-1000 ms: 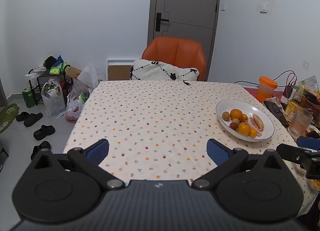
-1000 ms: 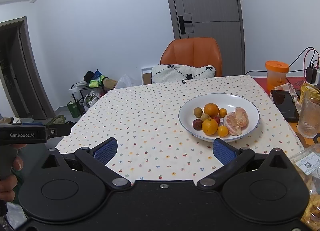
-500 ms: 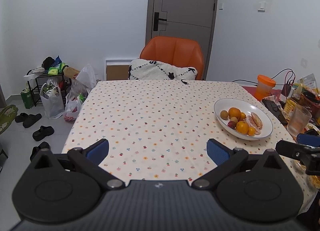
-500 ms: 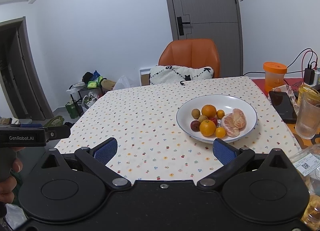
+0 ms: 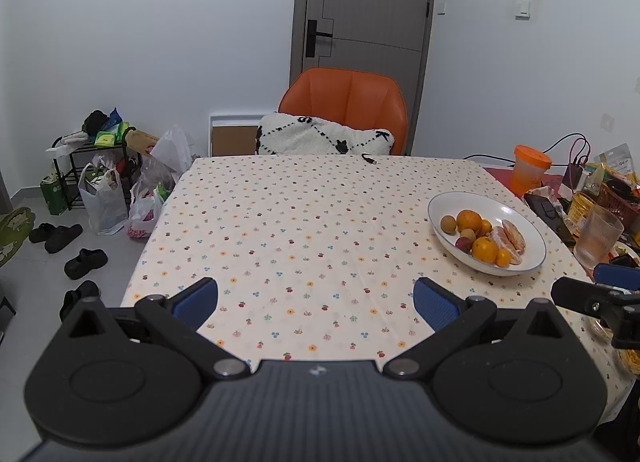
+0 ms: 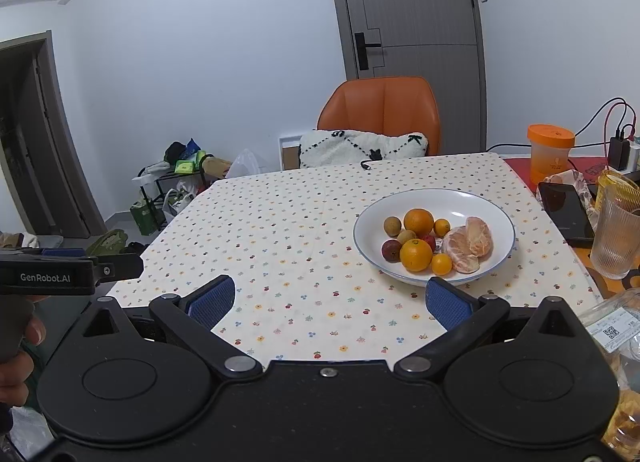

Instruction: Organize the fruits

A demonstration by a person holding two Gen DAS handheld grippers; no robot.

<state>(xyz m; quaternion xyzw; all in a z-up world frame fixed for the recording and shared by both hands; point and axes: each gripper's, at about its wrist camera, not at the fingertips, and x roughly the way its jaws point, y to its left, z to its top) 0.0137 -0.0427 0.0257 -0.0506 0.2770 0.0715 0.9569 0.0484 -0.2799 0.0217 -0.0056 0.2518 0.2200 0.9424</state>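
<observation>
While both sets hover over the near edge of the bench point(image 6: 280, 230), left tongs point(image 5: 316, 304) and right tongs point(image 6: 328, 302) are released, gripping nothing. Bowl point(image 6: 472, 202) sits just beyond the right tongs' right finger, well right of the left tongs. Inside: oranges point(image 6: 416, 255), small fruits, peeled segments point(image 6: 468, 242). Beyond, an orange chair point(image 6: 384, 110).

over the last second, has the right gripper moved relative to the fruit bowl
Yes. In the right wrist view the bowl sits lower and nearer the open right gripper, so it has eased forward toward the bowl.
</observation>
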